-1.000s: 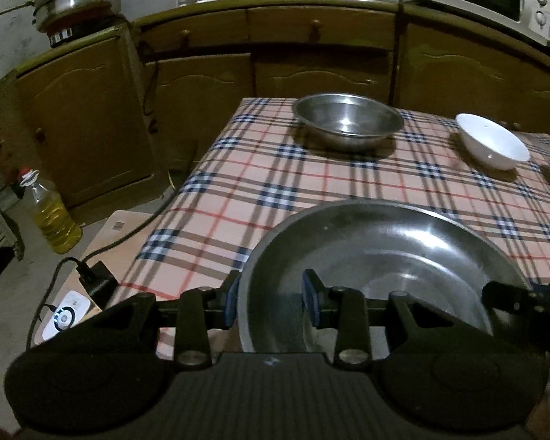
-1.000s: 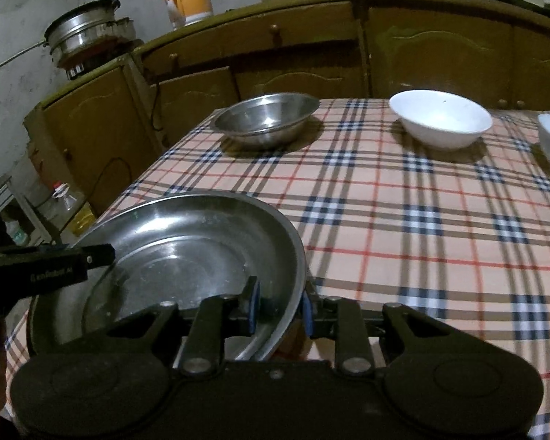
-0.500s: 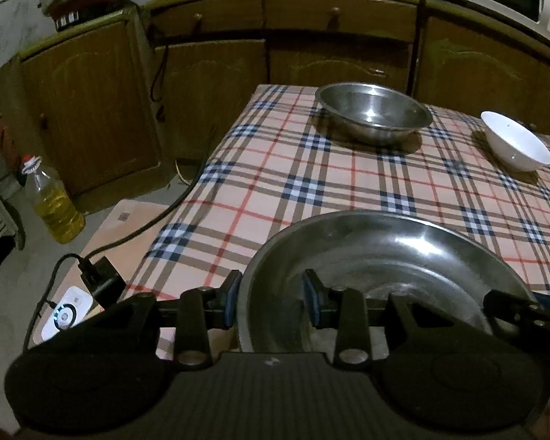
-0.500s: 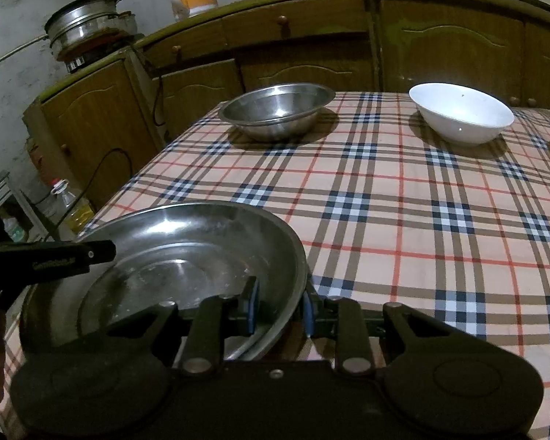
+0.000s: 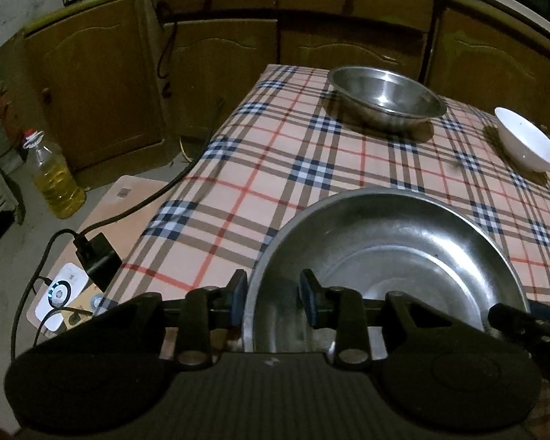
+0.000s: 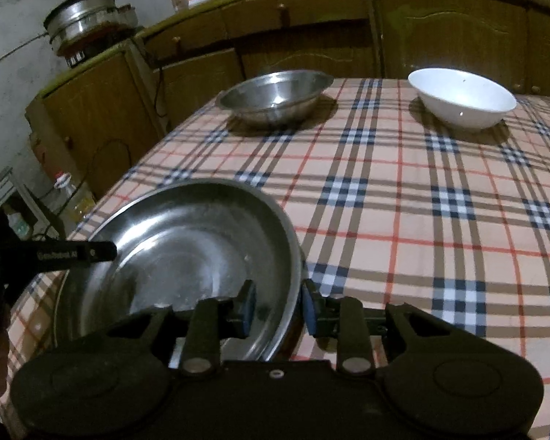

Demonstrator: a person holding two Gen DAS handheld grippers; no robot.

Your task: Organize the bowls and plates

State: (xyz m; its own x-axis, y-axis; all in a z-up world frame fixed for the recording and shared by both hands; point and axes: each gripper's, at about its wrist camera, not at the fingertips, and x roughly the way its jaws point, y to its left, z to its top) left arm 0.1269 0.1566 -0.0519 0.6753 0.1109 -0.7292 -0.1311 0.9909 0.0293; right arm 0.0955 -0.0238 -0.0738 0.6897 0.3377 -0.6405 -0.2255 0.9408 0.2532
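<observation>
I have the large steel basin (image 5: pixel 388 256) caught at two points on its rim; my left hand-held gripper (image 5: pixel 273 295) straddles the near-left rim with one pad outside the wall and one inside, and my right hand-held gripper (image 6: pixel 277 304) does the same on the near-right rim; both look clamped on the metal rather than standing free, though the pads sit a little wider than the thin wall, so I judge the grip to be firm more than I can prove it. I reckon two grips are used because the basin is broad and shallow, and a single pinch at one edge would let it swing; held at both sides it stays roughly level. It sits at the near-left corner of the table (image 6: pixel 403 198), and I cannot tell whether its base touches the checked cloth or clears it.

Further off, the smaller steel bowl (image 5: pixel 387 95) stands at the far-left edge, and the white bowl (image 6: pixel 462 97) stands to its right, well apart from it; a sliver of another white dish shows at the far right border.

For room: the cloth between my basin and the two bowls is bare, so a forward carry looks unobstructed; the left edge of the table is close, with an oil bottle (image 5: pixel 57 179) and a power strip (image 5: pixel 60 291) on the floor below, so I would keep any drift to the right.
</observation>
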